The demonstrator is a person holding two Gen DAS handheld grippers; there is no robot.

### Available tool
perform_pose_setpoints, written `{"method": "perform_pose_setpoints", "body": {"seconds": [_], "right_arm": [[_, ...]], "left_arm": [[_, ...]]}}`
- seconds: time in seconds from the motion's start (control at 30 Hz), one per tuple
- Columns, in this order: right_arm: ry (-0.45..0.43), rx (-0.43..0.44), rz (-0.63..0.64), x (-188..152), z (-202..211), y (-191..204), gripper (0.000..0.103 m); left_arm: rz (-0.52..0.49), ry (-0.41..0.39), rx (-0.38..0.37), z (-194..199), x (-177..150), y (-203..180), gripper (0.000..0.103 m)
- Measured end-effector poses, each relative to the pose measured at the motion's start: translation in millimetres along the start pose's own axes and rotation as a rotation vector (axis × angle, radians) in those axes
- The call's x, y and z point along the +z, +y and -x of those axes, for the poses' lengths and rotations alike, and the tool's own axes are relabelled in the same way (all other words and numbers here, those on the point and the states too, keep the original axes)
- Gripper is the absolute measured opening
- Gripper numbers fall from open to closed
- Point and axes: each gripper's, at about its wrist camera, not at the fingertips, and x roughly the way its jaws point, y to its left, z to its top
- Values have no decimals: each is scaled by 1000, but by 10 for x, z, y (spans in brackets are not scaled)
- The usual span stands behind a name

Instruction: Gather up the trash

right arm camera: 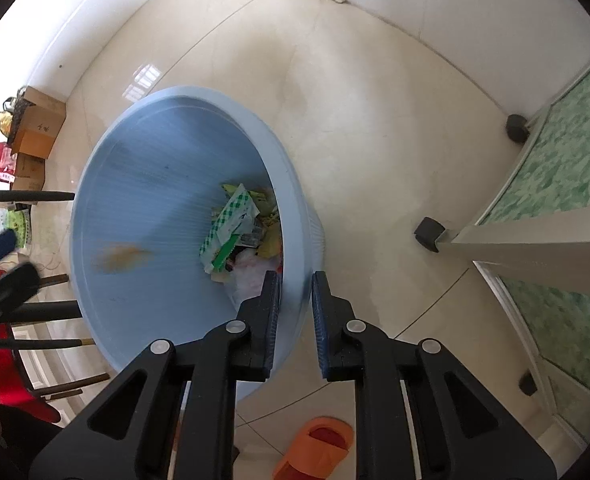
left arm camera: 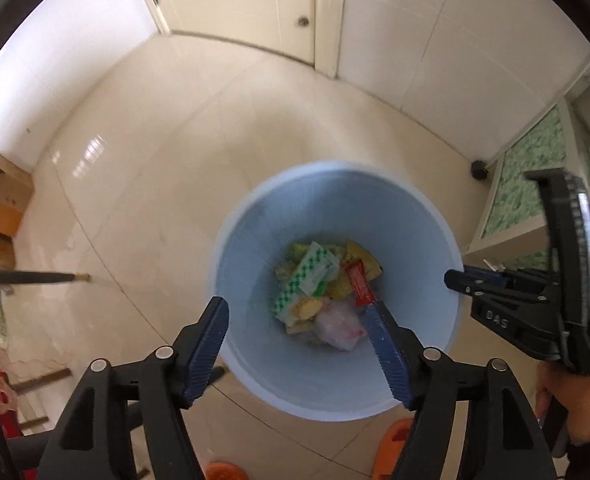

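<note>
The right tool [right arm camera: 294, 286] pinches the near rim of the round pale-blue plastic bin [right arm camera: 143, 184] of wrappers standing on the cream tiled floor [right arm camera: 375, 120], while the left tool [left arm camera: 299, 316] hangs wide open and empty above it.

Right gripper [right arm camera: 294, 280] fingers [right arm camera: 272, 312] astride bin rim [right arm camera: 295, 248]

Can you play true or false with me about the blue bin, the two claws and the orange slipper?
1. The blue bin has wrappers in it. True.
2. The left claw is shut tight. False: its fingers are spread wide, with nothing between them.
3. The right claw pinches the bin's rim. True.
4. The orange slipper is inside the bin. False: it lies on the floor beside it.
5. The bin is red. False: it is light blue.
</note>
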Motion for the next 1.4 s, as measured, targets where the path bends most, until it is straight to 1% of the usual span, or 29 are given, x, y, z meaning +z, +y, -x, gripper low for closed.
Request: {"method": "perform_pose_setpoints", "body": {"seconds": [0.03,0.1,0.17,0.23,0.3,0.37,0.4,0.43,0.47,0.5,0.53,0.57,0.6,0.63,0.7,0.73,0.8,0.83,0.87,0.9,0.97,1.03,1.1,1.13,1.17,1.27,1.3,1.37,1.4], "right_arm": [[0,-5,2,-1,13,9,16],[-12,-5,1,-26,74,35,18],[-13,-12,-9,-69,175,65,25],[-45,-30,0,-120,421,144,40],[-91,-25,23,-163,712,244,47],[-154,-27,53,-251,1087,361,53],[-200,-23,70,-341,1359,442,57],[-232,-20,83,-405,1540,497,59],[-286,-22,104,-524,1849,592,59],[-317,-28,113,-598,2030,653,62],[-364,-31,132,-709,2300,746,66],[-418,-31,157,-828,2566,844,70],[-455,-39,174,-923,2766,925,79],[-495,-51,198,-1031,2994,1023,84],[-581,-51,238,-1290,3455,1242,84],[-604,-41,251,-1364,3601,1317,84],[-670,-28,281,-1602,4004,1521,86],[-702,-26,299,-1723,4195,1628,88],[-724,-27,309,-1818,4337,1715,90],[-758,-29,323,-1959,4533,1844,95],[-819,-20,357,-2198,4833,2109,97],[-872,-9,394,-2433,5134,2372,99],[-933,12,438,-2716,5423,2655,103],[-965,24,469,-2854,5573,2819,103],[-981,28,484,-2911,5646,2918,103],[-1064,43,554,-3285,5956,3353,103],[-1083,48,569,-3376,6011,3453,103],[-1128,54,590,-3554,6164,3668,103],[-1142,60,597,-3615,6204,3731,103]], "left_arm": [[-6,-8,8,95,-19,-3,79],[-14,-39,22,282,-62,-20,79],[-14,-75,28,531,-101,-41,82],[-14,-124,25,833,-172,-59,83],[-16,-173,23,1124,-246,-82,83],[-21,-244,8,1548,-365,-113,83],[-15,-290,-1,1795,-442,-119,84],[-7,-332,-10,2015,-525,-112,85],[4,-373,-23,2224,-608,-101,86],[17,-409,-41,2411,-695,-88,91],[23,-447,-62,2640,-813,-85,94],[20,-493,-79,2904,-951,-80,94],[14,-526,-84,3090,-1059,-69,95],[6,-561,-81,3334,-1200,-55,96],[-3,-630,-91,3747,-1455,-6,101],[-7,-675,-92,3995,-1628,29,102],[2,-743,-73,4354,-1897,137,102],[8,-780,-58,4582,-2098,212,102],[16,-803,-50,4734,-2227,266,102],[24,-832,-43,4918,-2395,333,102],[45,-879,-25,5232,-2710,425,102],[66,-930,16,5539,-3082,541,102],[85,-967,64,5730,-3423,555,102],[103,-1001,102,5852,-3681,590,102],[115,-1013,126,5925,-3796,595,102],[179,-1042,193,6180,-4200,614,102],[205,-1059,221,6279,-4347,616,102],[226,-1089,248,6412,-4514,544,102],[247,-1109,279,6519,-4659,528,102]]}}
